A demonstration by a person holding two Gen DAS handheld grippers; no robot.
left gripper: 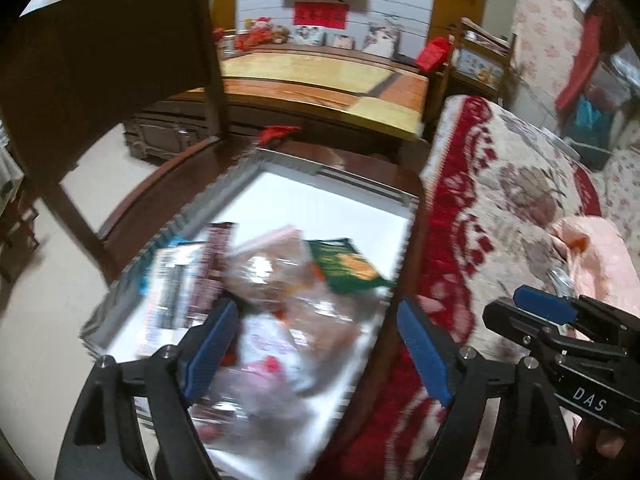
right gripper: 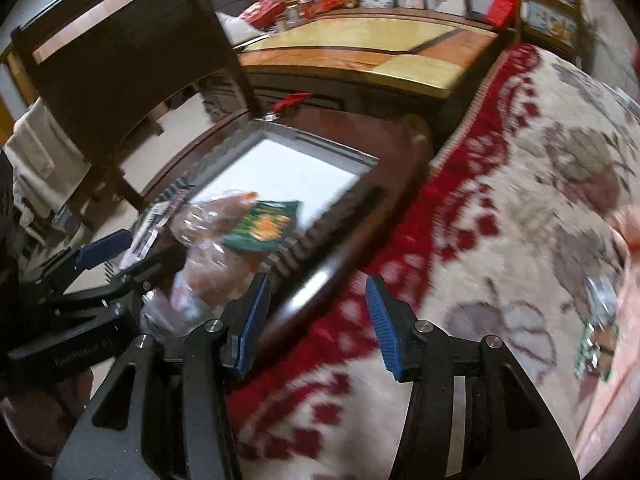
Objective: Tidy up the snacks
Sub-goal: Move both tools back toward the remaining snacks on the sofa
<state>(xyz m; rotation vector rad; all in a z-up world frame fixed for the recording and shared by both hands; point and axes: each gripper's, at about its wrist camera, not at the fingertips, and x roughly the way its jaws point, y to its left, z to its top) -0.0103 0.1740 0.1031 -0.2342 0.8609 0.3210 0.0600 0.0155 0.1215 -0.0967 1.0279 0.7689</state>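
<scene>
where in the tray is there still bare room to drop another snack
The far half of the tray is bare white floor, bordered by its ribbed far rim and the green packet. The near half is crowded: the green packet, a clear bag and dark striped packets overlap there, under the open left gripper.

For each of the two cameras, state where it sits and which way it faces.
Left wrist: sits on the left gripper, looking down its open jaws at the white tray of snack packets; the right gripper shows at the right edge.
Right wrist: sits on the right gripper, jaws open, facing the floral bed cover with the tray to its left; the left gripper shows at the left edge.
Shared: tray, green packet, bed cover, wooden chair.
</scene>
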